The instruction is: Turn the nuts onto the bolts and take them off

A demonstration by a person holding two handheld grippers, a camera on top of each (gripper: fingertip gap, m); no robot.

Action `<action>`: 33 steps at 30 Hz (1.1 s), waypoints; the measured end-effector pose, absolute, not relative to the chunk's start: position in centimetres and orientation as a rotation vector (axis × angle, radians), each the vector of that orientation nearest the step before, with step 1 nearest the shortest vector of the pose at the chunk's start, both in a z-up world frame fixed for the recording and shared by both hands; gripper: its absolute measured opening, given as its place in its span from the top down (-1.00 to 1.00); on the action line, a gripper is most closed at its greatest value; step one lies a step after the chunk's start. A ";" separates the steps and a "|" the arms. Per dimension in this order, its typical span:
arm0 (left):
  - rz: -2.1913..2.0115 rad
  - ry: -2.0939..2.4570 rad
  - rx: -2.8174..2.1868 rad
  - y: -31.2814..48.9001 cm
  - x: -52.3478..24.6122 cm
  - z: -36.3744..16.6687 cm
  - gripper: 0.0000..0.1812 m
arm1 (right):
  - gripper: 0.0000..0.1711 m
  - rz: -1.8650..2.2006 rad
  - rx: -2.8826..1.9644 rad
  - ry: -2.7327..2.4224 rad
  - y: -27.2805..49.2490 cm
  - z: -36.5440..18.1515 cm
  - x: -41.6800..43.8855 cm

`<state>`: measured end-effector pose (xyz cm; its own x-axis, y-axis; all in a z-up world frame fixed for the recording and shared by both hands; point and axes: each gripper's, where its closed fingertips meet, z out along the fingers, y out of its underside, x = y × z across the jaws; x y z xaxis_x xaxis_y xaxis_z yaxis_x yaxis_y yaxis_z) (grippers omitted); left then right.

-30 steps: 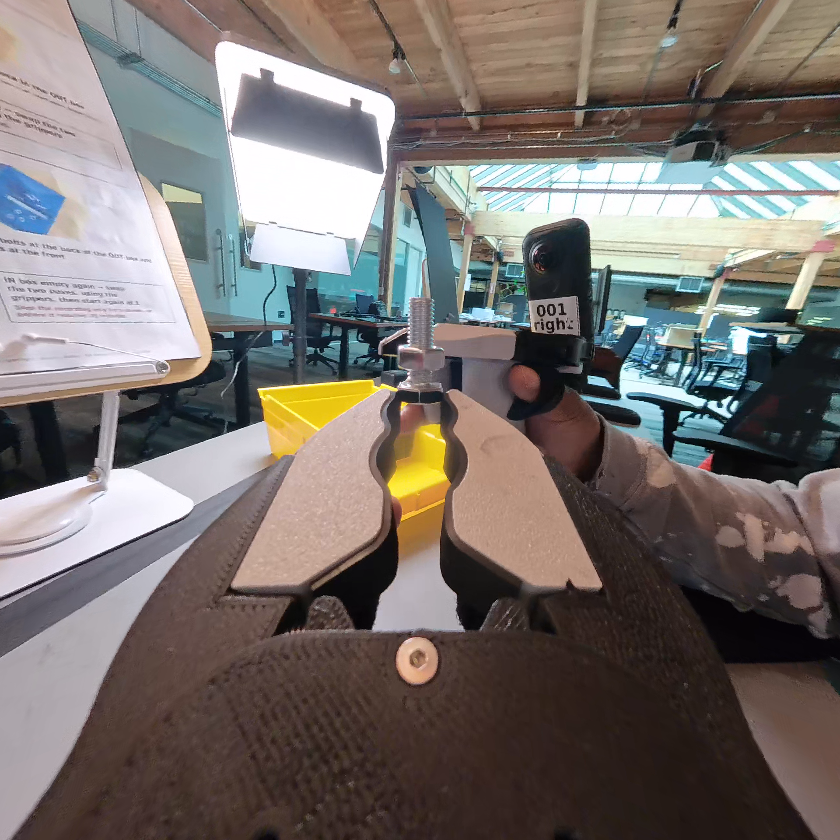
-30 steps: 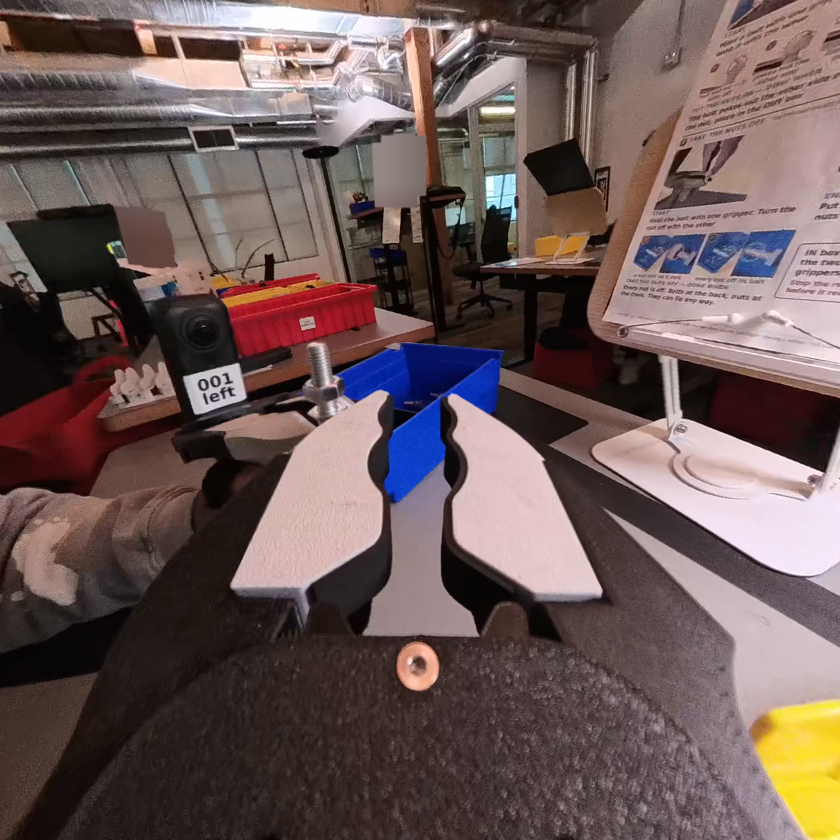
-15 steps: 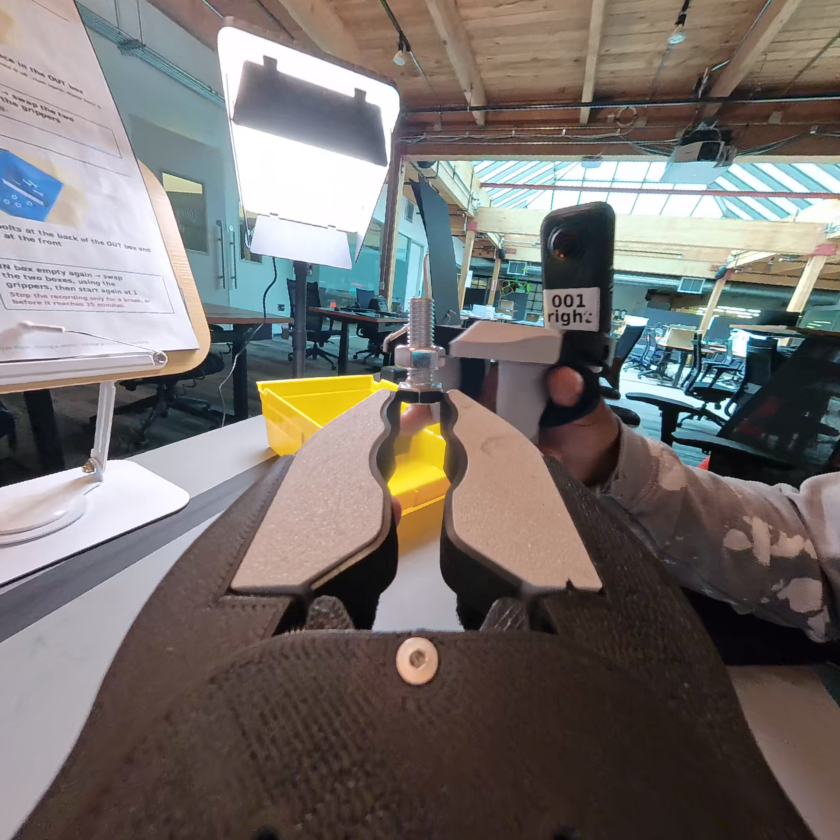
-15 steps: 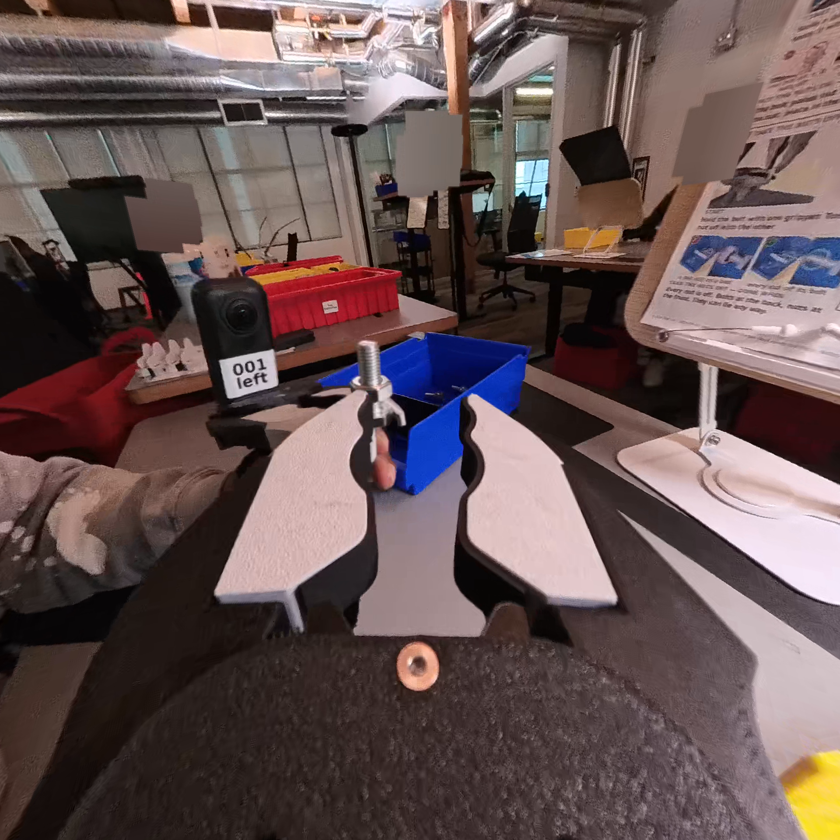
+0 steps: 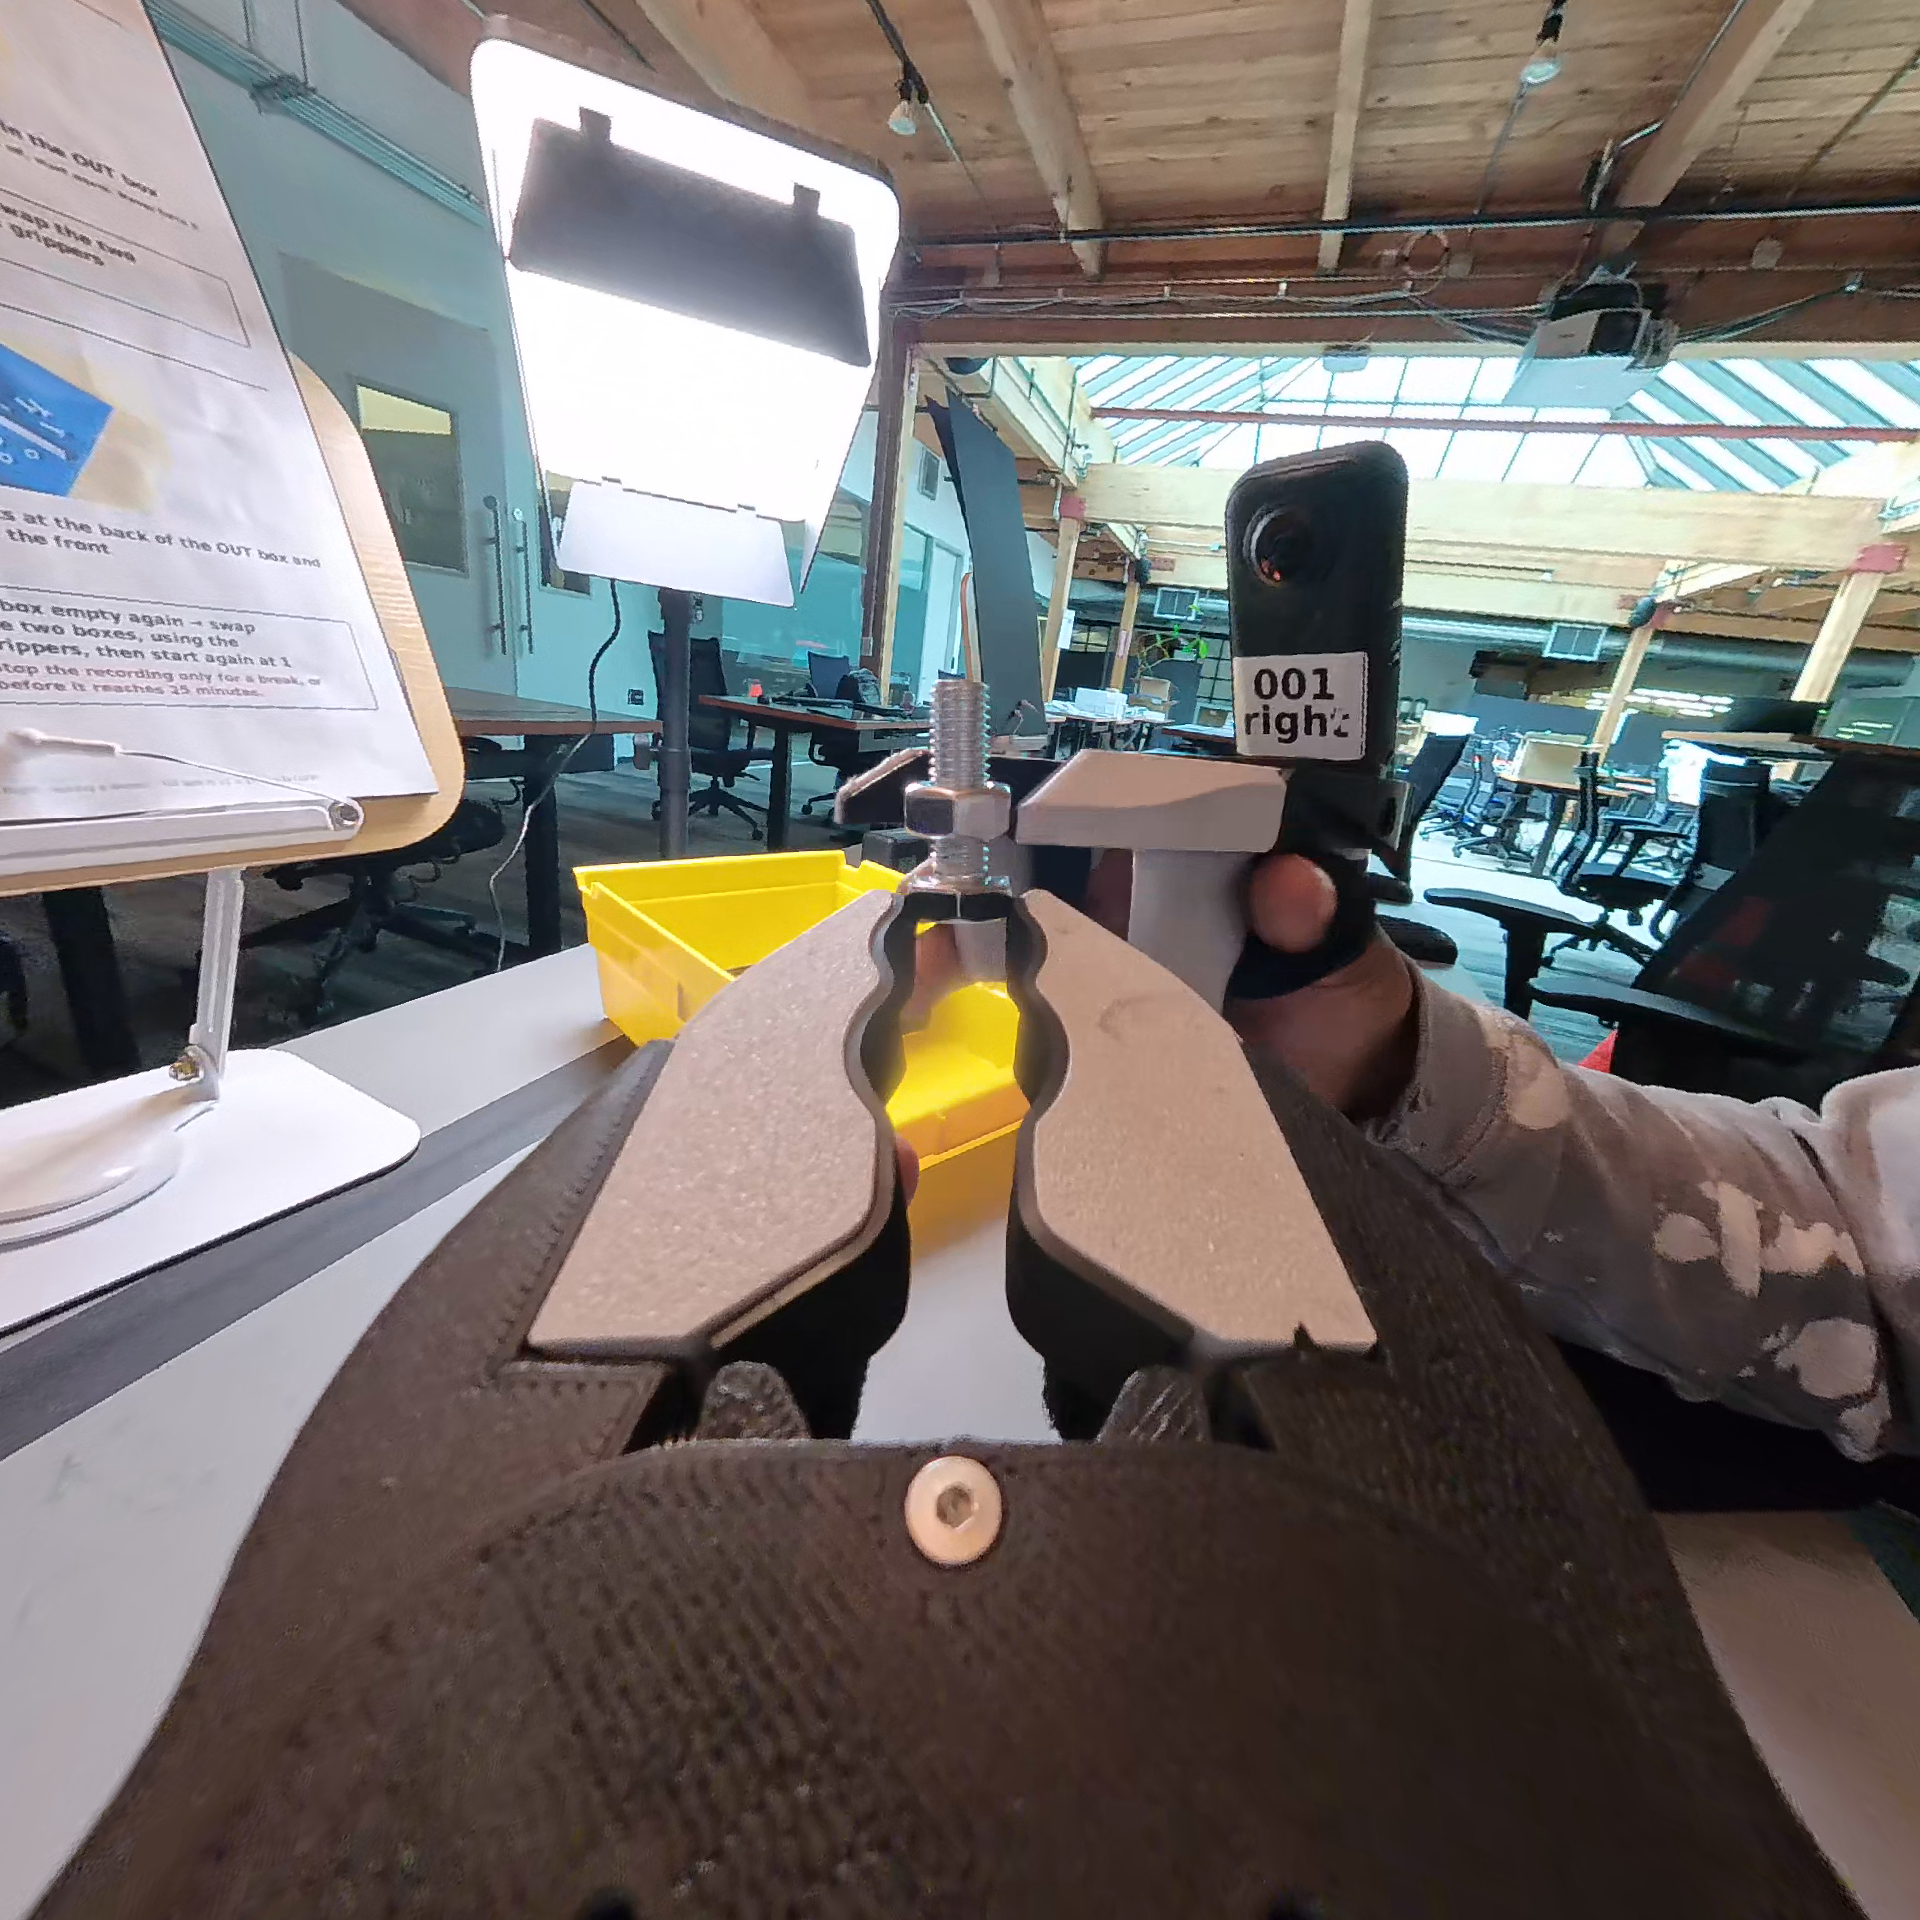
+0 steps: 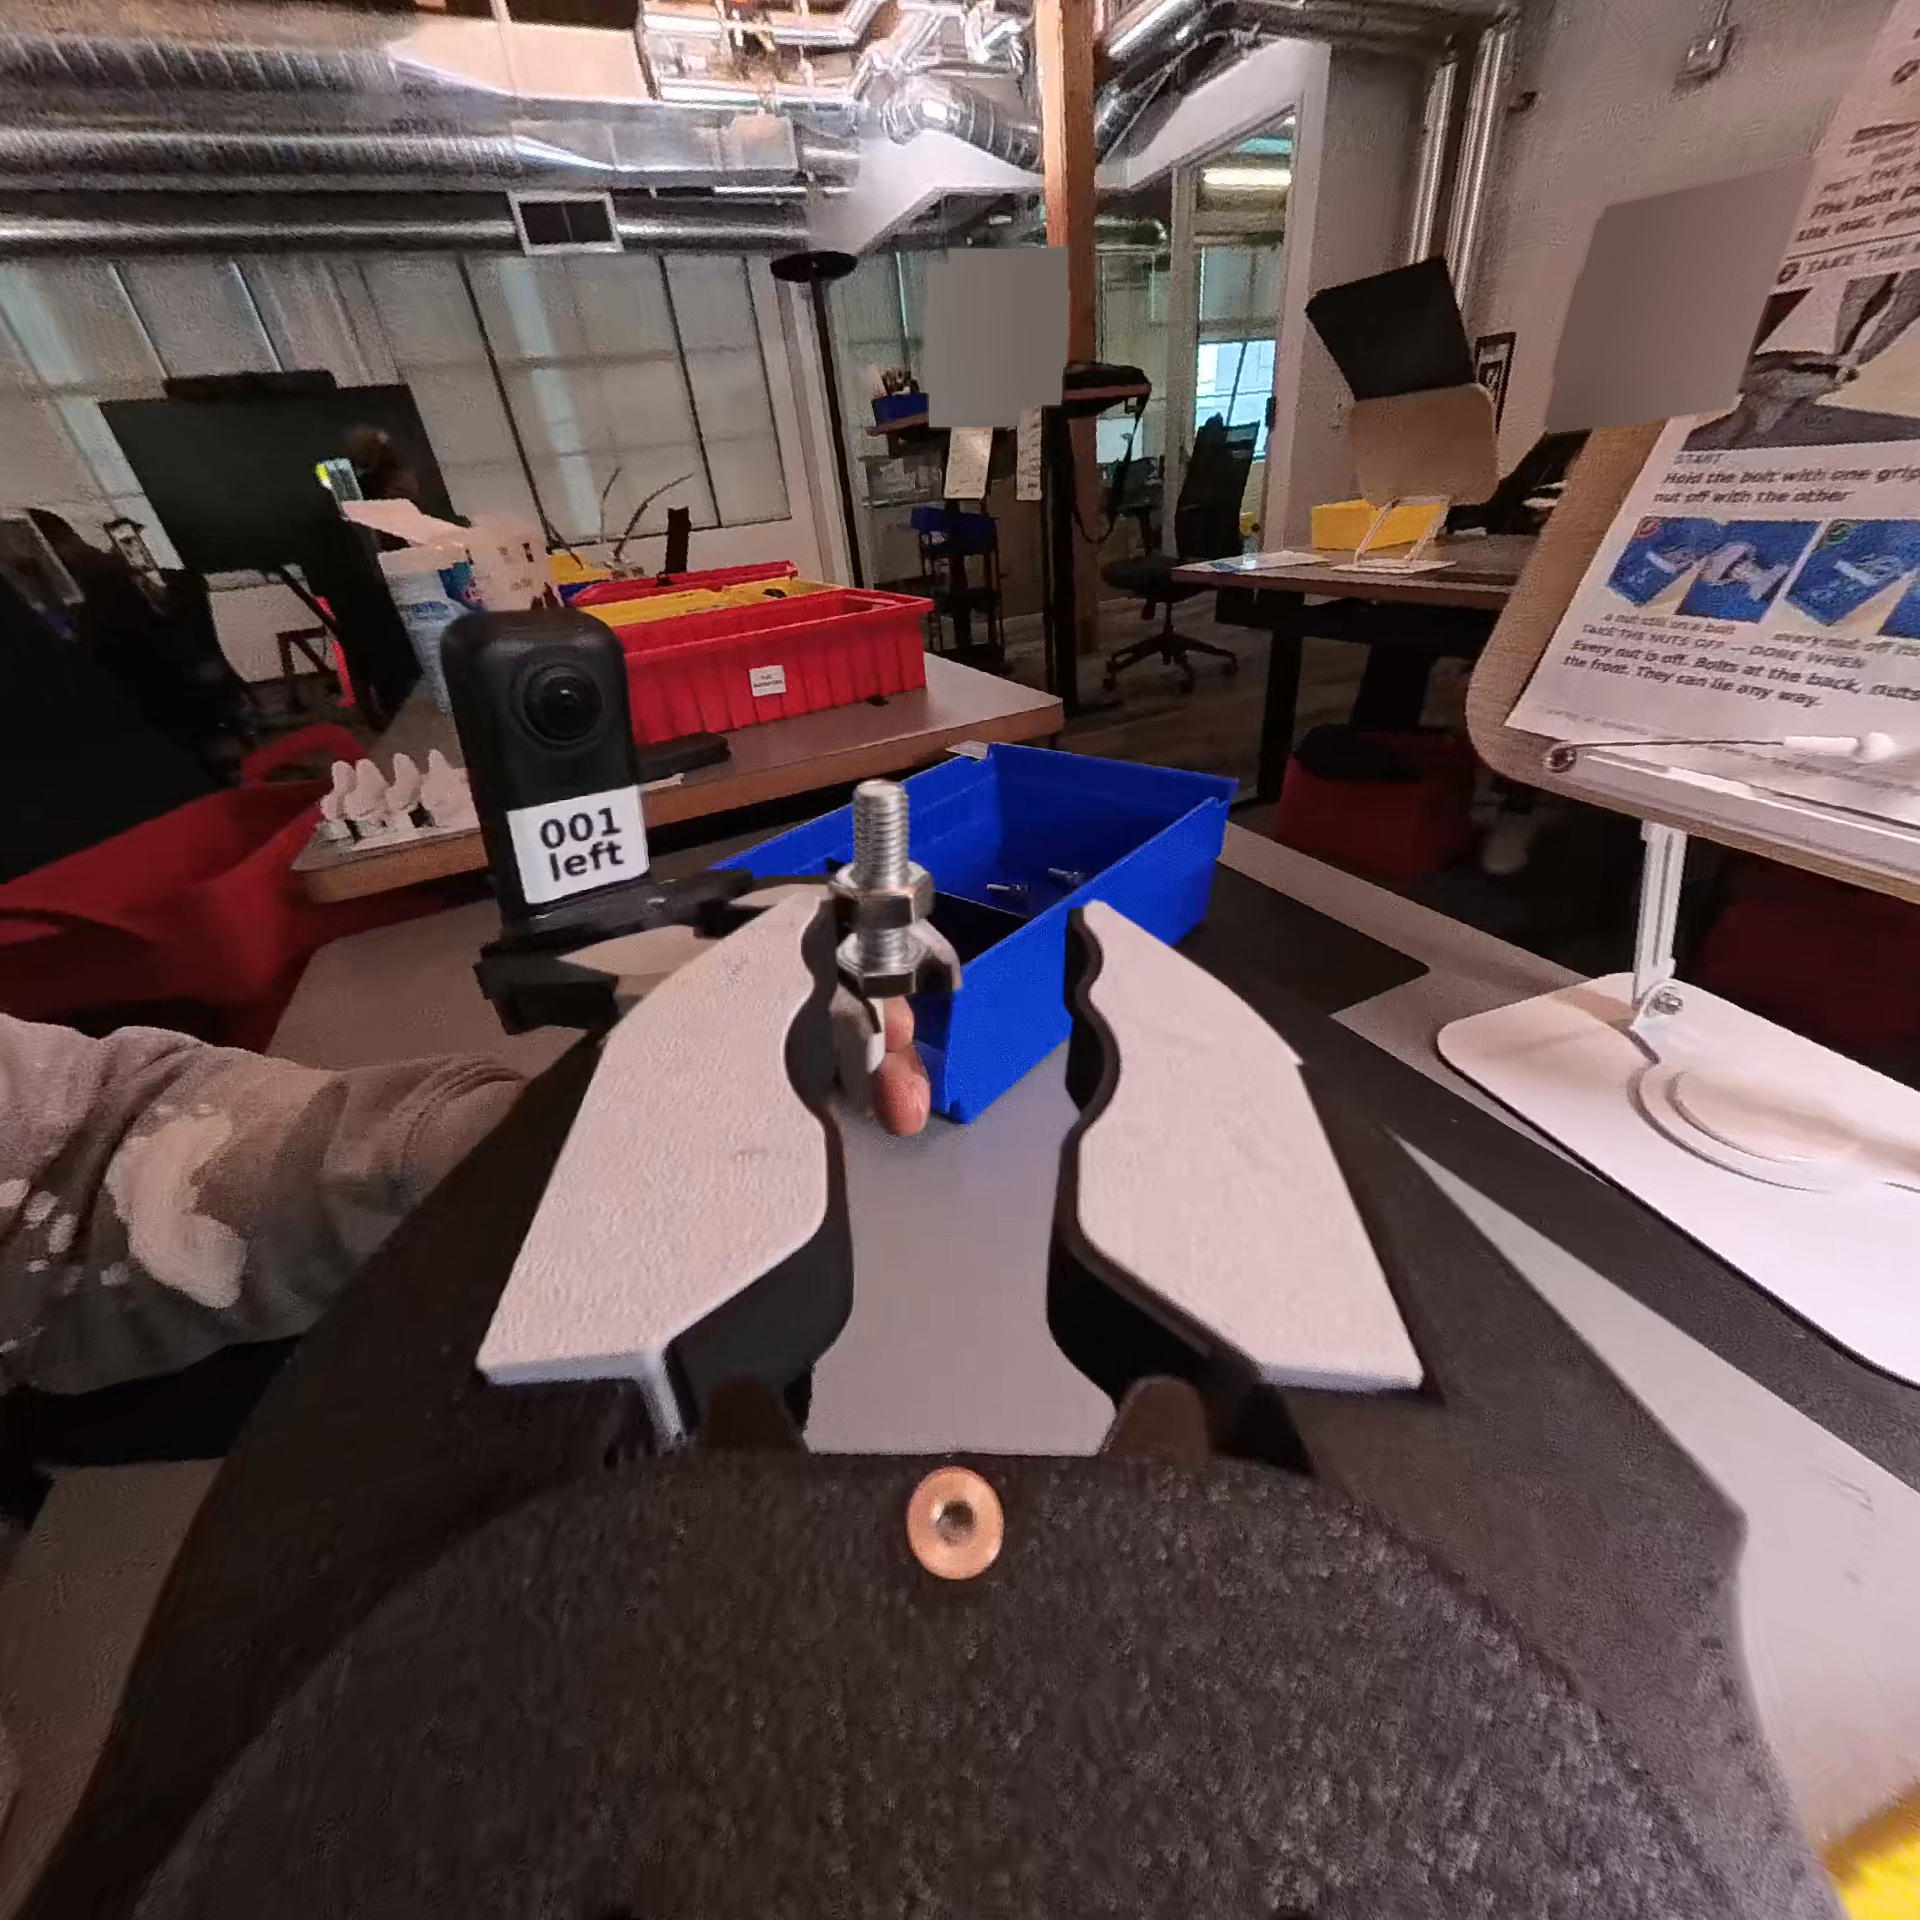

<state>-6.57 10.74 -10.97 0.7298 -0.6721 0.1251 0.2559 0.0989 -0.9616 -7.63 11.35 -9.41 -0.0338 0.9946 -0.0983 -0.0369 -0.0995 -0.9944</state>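
Right gripper [image 6: 951, 935] widened, now flanking nut [image 5: 956, 809] — left gripper [image 5: 958, 920] clamps bolt [image 5: 961, 727] head upright.

Readable print stands on a white label [image 5: 1299, 704] on the right gripper's [image 6: 951, 935] black camera, another label [image 6: 578, 844] on the left gripper's [image 5: 958, 920] camera, the instruction sheet [image 5: 156, 468] on a stand at the table's edge, and a small tag [image 6: 767, 681] on a red bin on a farther table.
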 end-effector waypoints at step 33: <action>-0.700 0.402 -1.286 10.6 -6.5 -10.9 0.81 | 0.52 1.331 -1.235 -1.119 10.7 -8.8 -7.6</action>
